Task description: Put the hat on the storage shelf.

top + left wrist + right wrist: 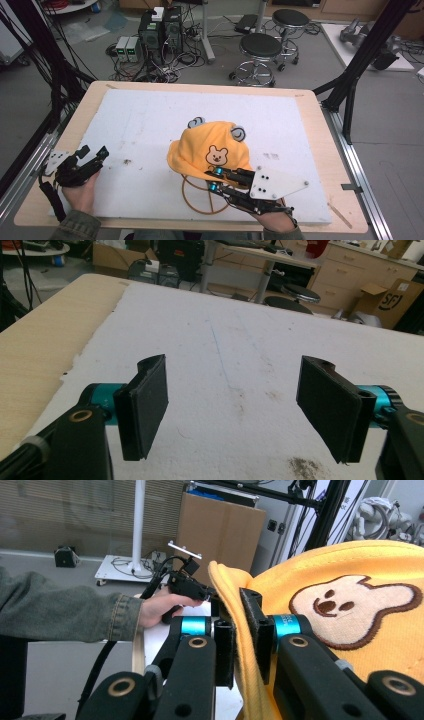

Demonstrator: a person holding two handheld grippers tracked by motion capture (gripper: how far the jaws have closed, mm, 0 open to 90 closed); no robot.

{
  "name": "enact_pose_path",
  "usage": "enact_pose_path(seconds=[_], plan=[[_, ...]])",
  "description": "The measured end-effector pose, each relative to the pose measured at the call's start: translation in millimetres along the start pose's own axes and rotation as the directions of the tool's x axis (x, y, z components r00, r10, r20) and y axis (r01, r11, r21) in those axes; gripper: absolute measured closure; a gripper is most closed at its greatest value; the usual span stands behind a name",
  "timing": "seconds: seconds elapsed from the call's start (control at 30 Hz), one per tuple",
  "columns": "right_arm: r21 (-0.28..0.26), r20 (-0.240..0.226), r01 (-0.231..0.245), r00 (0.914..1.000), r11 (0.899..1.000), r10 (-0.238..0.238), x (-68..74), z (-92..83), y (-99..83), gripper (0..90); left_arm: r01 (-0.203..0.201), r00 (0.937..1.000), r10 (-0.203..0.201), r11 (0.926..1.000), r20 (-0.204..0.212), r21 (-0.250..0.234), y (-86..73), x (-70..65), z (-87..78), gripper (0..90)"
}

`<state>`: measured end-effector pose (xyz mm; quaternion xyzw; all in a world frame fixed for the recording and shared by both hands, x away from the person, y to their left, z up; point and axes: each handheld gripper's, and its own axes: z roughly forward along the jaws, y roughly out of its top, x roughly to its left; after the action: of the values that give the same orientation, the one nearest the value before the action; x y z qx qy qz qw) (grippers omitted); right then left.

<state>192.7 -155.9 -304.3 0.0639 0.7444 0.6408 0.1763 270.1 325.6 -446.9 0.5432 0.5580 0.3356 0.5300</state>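
The right claw (239,630) is clenched on the brim of the hat (350,580): in the right gripper view its two black jaws stand close together with a fold of yellow cloth pinched flat between them. From above, that claw (216,179) meets the near edge of the hat (212,145), coming in from the person's side at the lower right.

The hat looks soft and light, a knitted or fleecy cloth that folds wherever it is pressed, so it will sag and drape from any single hold and not keep its shape. The brim edge is a sensible place to hold: it is doubled, gives the pads something to bite, and keeps them off the bear patch (217,155). I would judge a second hold on the opposite side of the brim useful if the hat is to be spread or turned. The cord (192,197) looping out under the hat could snag.

The hat sits near the middle of the white surface (150,125), crown up, its small grey ears (196,121) on the far side.

The left claw (232,405) is released, jaws wide with bare surface between them. It rests at the near left edge (92,159), well apart from the hat.
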Motion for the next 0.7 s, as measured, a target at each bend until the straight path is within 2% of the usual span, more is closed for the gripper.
enact_pose_path(seconds=[0.07, 0.27, 0.3, 0.33, 0.4, 0.43, 0.47, 0.5, 0.53, 0.6, 0.7], plan=[[0.012, -0.002, 0.025, 0.9997, 1.000, -0.025, 1.1, -0.1, -0.1, 84.8, 0.000, 1.0000, 0.000, 1.0000, -0.001, 0.000, 0.0, 0.0, -0.1, 28.9], [0.028, -0.006, 0.033, 0.9994, 0.999, -0.033, 1.8, -0.4, 0.9, 83.5, 0.000, 1.0000, 0.000, 1.0000, -0.001, -0.001, 0.0, 0.1, 0.1, 28.9], [0.028, -0.008, 0.033, 0.9994, 0.999, -0.033, 1.6, -0.3, 1.1, 81.4, 0.000, 1.0000, 0.000, 1.0000, -0.002, -0.001, 0.0, 0.2, 0.1, 28.9], [0.024, -0.018, 0.035, 0.9993, 0.999, -0.034, 2.2, -0.3, 1.8, 71.4, 0.003, 1.0000, -0.003, 1.0000, -0.005, 0.002, 0.0, 0.5, 0.3, 28.9], [0.016, -0.019, 0.030, 0.9994, 0.999, -0.030, 3.2, -0.2, 2.1, 69.6, 0.004, 1.0000, -0.004, 1.0000, -0.006, 0.006, -0.1, 0.9, 0.5, 28.9], [0.015, -0.018, 0.034, 0.9993, 0.999, -0.033, 4.3, 0.8, 2.9, 62.4, 0.009, 0.9999, -0.009, 0.9999, -0.007, 0.005, -0.3, 1.1, 0.7, 28.9], [0.015, -0.018, 0.034, 0.9993, 0.999, -0.033, 4.3, 0.8, 2.9, 62.4, 0.010, 0.9999, -0.010, 0.9999, -0.007, 0.006, -0.3, 1.6, 0.6, 28.9], [0.009, -0.009, 0.055, 0.9984, 0.998, -0.055, 5.6, 1.5, 3.6, 59.5, 0.012, 0.9999, -0.012, 0.9999, -0.009, 0.005, -0.2, 1.7, 0.5, 28.9], [0.009, -0.009, 0.055, 0.9984, 0.998, -0.055, 5.6, 1.5, 3.6, 59.5, 0.013, 0.9999, -0.013, 0.9999, -0.009, 0.003, -0.1, 1.8, 0.3, 28.9], [0.006, -0.011, 0.055, 0.9984, 0.998, -0.055, 6.9, 2.1, 4.5, 53.2, 0.012, 0.9999, -0.012, 0.9999, -0.009, 0.003, 0.0, 2.0, 0.1, 28.9], [-0.008, -0.014, 0.049, 0.9987, 0.999, -0.049, 8.0, 1.8, 6.7, 48.6, 0.014, 0.9999, -0.014, 0.9999, -0.008, 0.003, 0.0, 1.8, 0.3, 28.9]])
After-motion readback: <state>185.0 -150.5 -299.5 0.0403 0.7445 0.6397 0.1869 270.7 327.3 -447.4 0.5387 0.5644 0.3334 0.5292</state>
